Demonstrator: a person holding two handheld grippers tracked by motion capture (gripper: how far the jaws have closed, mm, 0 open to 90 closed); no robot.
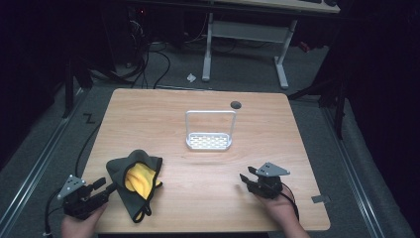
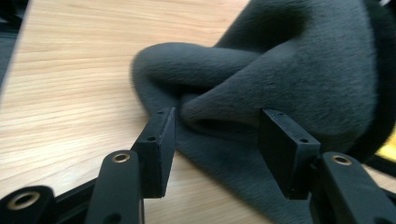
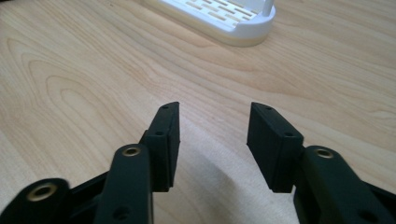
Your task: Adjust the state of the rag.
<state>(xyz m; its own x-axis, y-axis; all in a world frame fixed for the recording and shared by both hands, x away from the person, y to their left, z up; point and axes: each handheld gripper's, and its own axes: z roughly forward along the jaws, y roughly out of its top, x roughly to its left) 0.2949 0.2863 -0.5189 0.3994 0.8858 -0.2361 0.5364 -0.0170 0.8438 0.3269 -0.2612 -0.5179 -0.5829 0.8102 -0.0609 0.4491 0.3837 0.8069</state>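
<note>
Cloth point(image 1: 130, 171) lower left on bench point(image 1: 208, 198) | left gripper point(image 2: 217, 128) fingers point(image 2: 159, 140) open around fold | right gripper point(image 3: 212, 123) open, empty | next: I pinch fold.

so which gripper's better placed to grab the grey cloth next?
Left. The left gripper has open jaws right at a fold of the cloth, not yet pressing it. The right gripper is open over bare table, well away from the cloth.
</note>
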